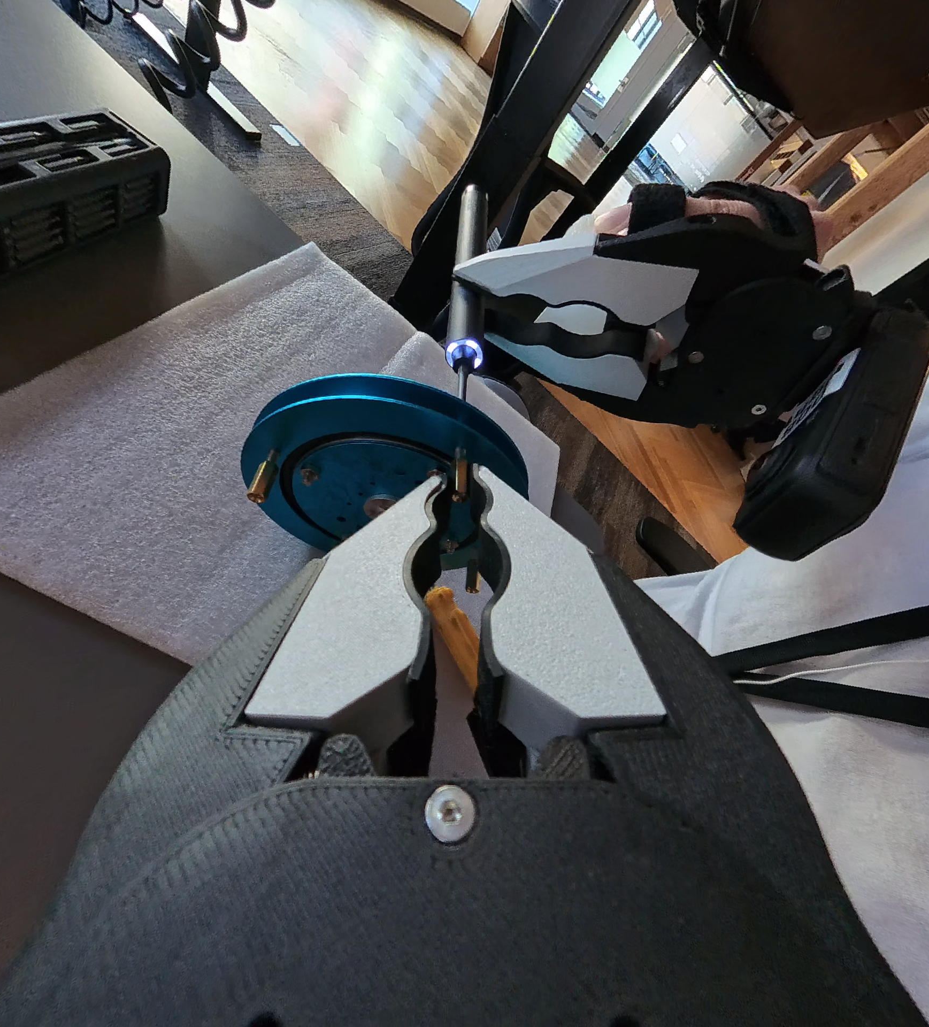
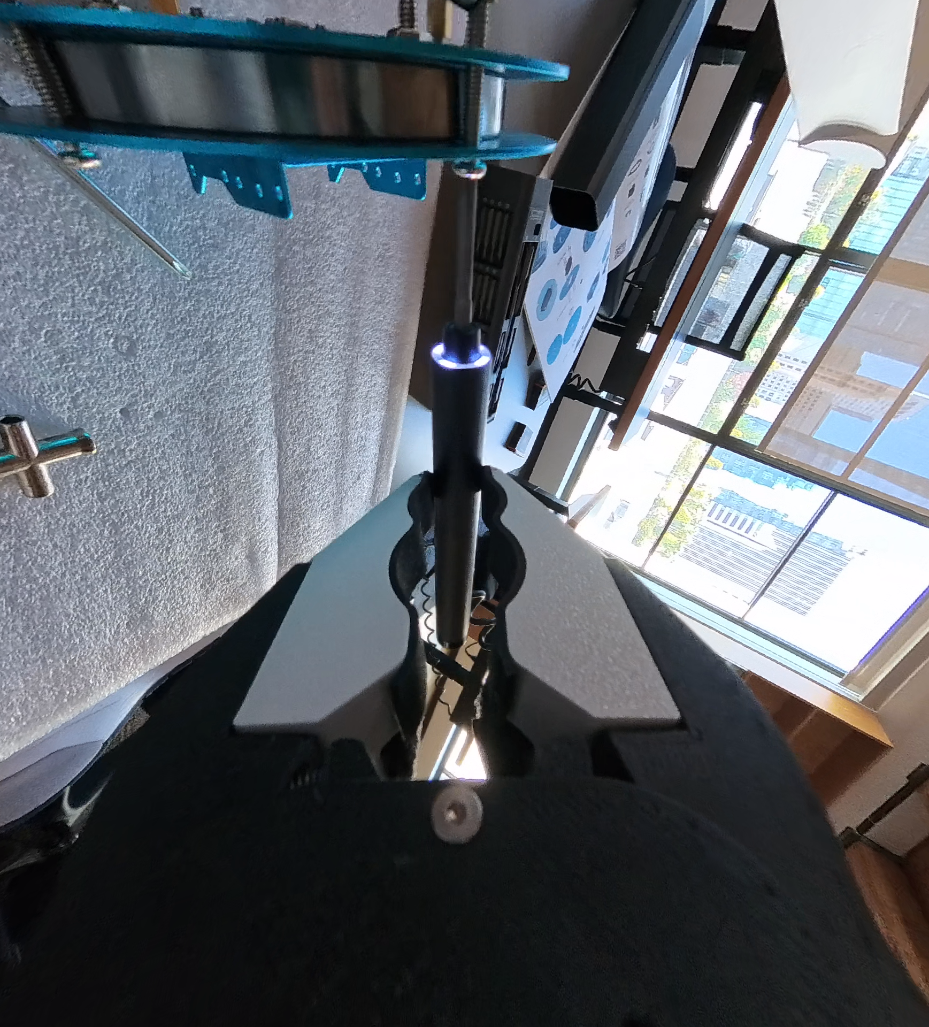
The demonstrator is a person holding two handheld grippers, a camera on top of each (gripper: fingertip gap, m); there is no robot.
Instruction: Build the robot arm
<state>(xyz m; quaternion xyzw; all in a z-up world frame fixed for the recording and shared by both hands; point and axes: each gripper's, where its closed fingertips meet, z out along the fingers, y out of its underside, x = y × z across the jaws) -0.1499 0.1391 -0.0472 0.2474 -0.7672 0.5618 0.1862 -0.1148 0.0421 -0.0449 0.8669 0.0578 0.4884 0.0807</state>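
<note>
Between the right gripper's (image 2: 453, 478) pinching fingers sits a dark electric screwdriver (image 2: 453, 500), long axis along the fingers, bit forward touching a screw on the blue disc assembly (image 2: 262, 139). Left gripper (image 1: 457, 478) clamps a brass standoff (image 1: 459, 472) on that disc.

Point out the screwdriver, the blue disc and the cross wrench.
screwdriver (image 2: 453, 533): right wrist view, on its dark handle, gripped in the right claw.
blue disc (image 1: 373, 403): left wrist view, on its upper rim.
cross wrench (image 2: 28, 455): right wrist view, at the crossing of its arms.
</note>
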